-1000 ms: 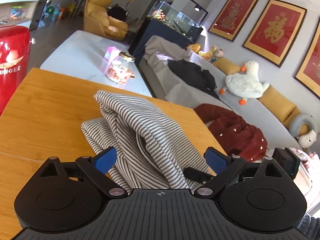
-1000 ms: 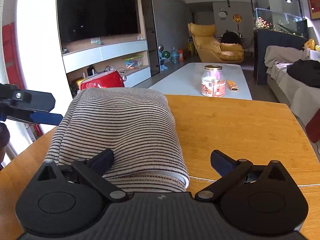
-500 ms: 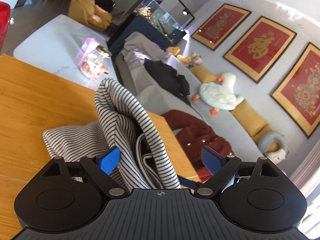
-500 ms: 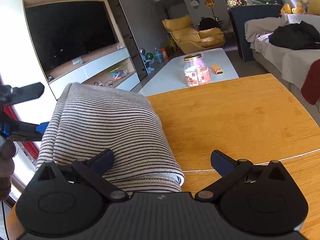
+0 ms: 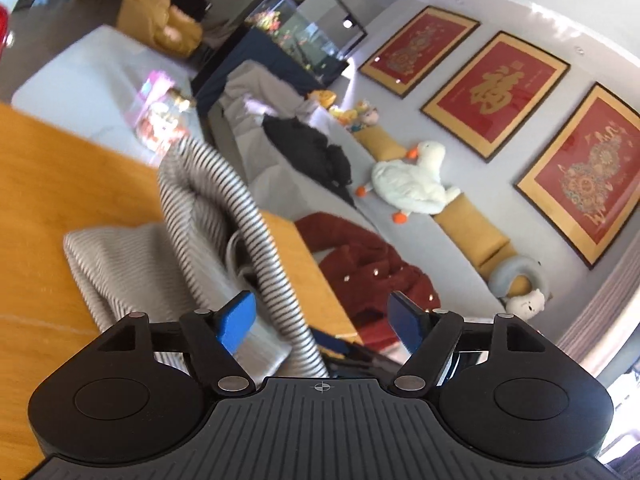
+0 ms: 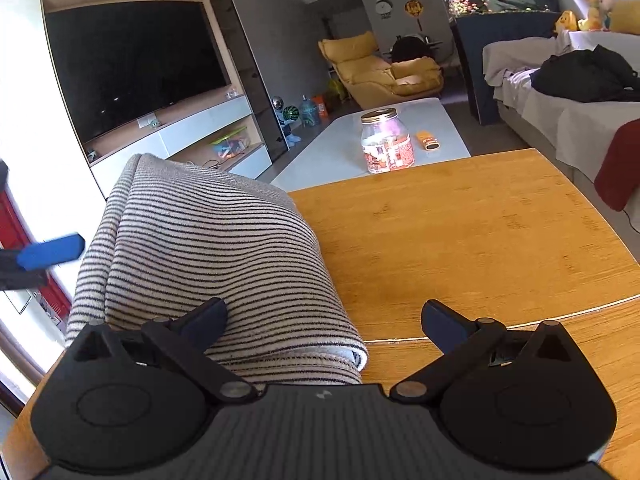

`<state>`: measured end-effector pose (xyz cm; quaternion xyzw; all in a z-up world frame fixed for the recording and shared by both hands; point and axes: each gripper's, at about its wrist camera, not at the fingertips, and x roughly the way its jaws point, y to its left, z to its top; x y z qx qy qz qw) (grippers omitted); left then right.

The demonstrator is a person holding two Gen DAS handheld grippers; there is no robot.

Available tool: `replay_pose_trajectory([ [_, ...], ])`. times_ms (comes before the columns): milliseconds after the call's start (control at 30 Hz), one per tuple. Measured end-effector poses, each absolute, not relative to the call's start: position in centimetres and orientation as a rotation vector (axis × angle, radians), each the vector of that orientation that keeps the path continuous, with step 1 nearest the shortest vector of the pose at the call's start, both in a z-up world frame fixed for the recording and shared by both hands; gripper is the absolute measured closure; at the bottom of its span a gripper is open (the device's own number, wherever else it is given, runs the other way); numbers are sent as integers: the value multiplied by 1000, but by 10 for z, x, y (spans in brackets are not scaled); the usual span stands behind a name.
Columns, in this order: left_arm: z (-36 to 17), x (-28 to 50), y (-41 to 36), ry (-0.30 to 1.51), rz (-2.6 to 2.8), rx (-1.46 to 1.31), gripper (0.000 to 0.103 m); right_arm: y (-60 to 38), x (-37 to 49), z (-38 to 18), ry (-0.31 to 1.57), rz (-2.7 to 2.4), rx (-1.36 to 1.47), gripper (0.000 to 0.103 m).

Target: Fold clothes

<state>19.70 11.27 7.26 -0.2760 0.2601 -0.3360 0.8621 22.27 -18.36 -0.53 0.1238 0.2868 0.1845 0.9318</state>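
Left gripper [image 5: 322, 318] is closing, its blue pads not pressing anything; a raised ridge of the striped garment [image 5: 208, 248] runs between them, nearer the left pad. From this camera the garment lies bunched at the right edge of the wooden counter [image 5: 60, 184], with bare wood to the left and beyond. Past that edge sits a grey sofa [image 5: 400, 240] carrying one white stuffed goose [image 5: 412, 184], one dark red coat [image 5: 372, 264] and one black garment [image 5: 316, 152]. Three red framed pictures [image 5: 496, 92] hang on the wall, seen only from this side.

Right gripper [image 6: 324, 320] stands open, the left finger lying against the folded striped garment [image 6: 208, 248], the right finger over bare wood. Here the garment occupies the counter's [image 6: 460, 236] left part, and the whole right half is free up to the far edge. One blue pad of the left gripper [image 6: 52, 254] shows beside the garment's left side. Only this camera shows one television [image 6: 132, 64], one yellow armchair [image 6: 380, 72], and one jar [image 6: 386, 140] on the white coffee table [image 6: 440, 132].
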Motion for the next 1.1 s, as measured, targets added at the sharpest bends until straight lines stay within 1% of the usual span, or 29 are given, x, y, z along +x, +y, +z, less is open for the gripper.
replay_pose_trajectory([
  [33, 83, 193, 113, 500, -704, -572, 16, -183, 223, -6, 594, 385, 258, 0],
  [100, 102, 187, 112, 412, -705, -558, 8, -180, 222, -6, 597, 387, 248, 0],
  [167, 108, 192, 107, 388, -718, -540, 7, -177, 221, -6, 599, 388, 237, 0],
  [267, 94, 216, 88, 470, -692, -509, 7, -176, 220, -5, 597, 378, 234, 0],
  [400, 43, 246, 80, 633, -561, -431, 12, -172, 209, 6, 548, 388, 178, 0],
  [467, 27, 250, 93, 655, -543, -470, 16, -173, 203, 18, 500, 423, 164, 0],
  [500, 24, 250, 100, 656, -545, -492, 21, -174, 205, 25, 487, 443, 173, 1],
  [533, 22, 250, 107, 658, -547, -513, 25, -176, 210, 31, 487, 459, 186, 3],
  [600, 19, 250, 117, 665, -549, -535, 27, -177, 225, 36, 508, 470, 212, 21],
  [633, 19, 250, 118, 666, -548, -527, 29, -176, 235, 36, 521, 463, 219, 23],
  [667, 19, 249, 118, 665, -546, -514, 29, -175, 246, 35, 533, 454, 225, 26],
  [800, 20, 244, 114, 658, -536, -456, 29, -171, 299, 16, 724, 479, 357, 26],
  [833, 20, 243, 113, 660, -526, -441, 29, -171, 302, 16, 746, 513, 407, 26],
  [867, 21, 243, 112, 661, -517, -425, 29, -170, 303, 16, 762, 554, 460, 34],
  [900, 22, 241, 112, 661, -513, -411, 29, -170, 304, 16, 777, 594, 513, 35],
  [967, 24, 239, 112, 662, -498, -377, 29, -159, 289, 30, 704, 654, 426, 35],
  [1033, 26, 236, 112, 661, -480, -338, 26, -153, 284, 32, 709, 656, 344, 36],
  [1100, 26, 236, 111, 661, -490, -321, 26, -147, 282, 28, 737, 627, 263, 36],
])
